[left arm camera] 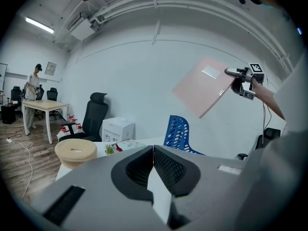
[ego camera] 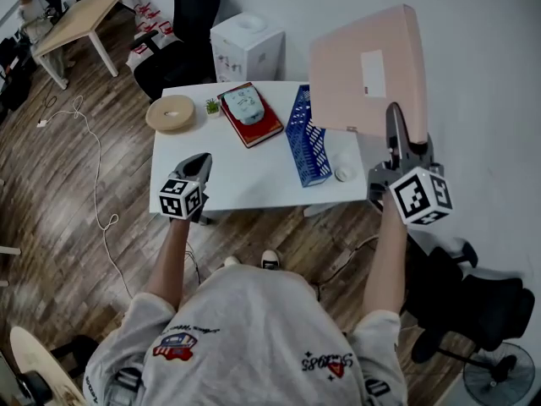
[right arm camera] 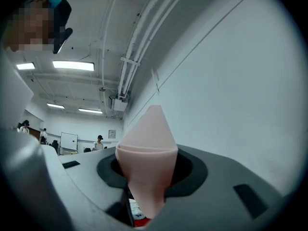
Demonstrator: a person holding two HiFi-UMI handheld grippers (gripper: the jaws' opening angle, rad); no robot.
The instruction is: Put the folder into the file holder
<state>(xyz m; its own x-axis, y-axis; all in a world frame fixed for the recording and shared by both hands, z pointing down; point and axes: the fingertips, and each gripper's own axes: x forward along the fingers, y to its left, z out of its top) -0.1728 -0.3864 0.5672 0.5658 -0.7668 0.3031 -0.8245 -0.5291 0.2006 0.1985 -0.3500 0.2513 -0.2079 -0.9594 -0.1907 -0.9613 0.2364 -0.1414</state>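
Lifted, not yet filed: the pink folder (ego camera: pixel 368 66) hangs above the table's (ego camera: pixel 254 189) far right corner, its near edge pinched by the right gripper (ego camera: pixel 396 125); the blue file holder (ego camera: pixel 308 138) stands just left of it (apparently empty); the left gripper (ego camera: pixel 201 166) hovers nearer, jaws pressed together on nothing. The folder's broad face tilts upward, its long axis seemingly running from the jaws toward the far side; turning it edge-down and lowering it in remain.
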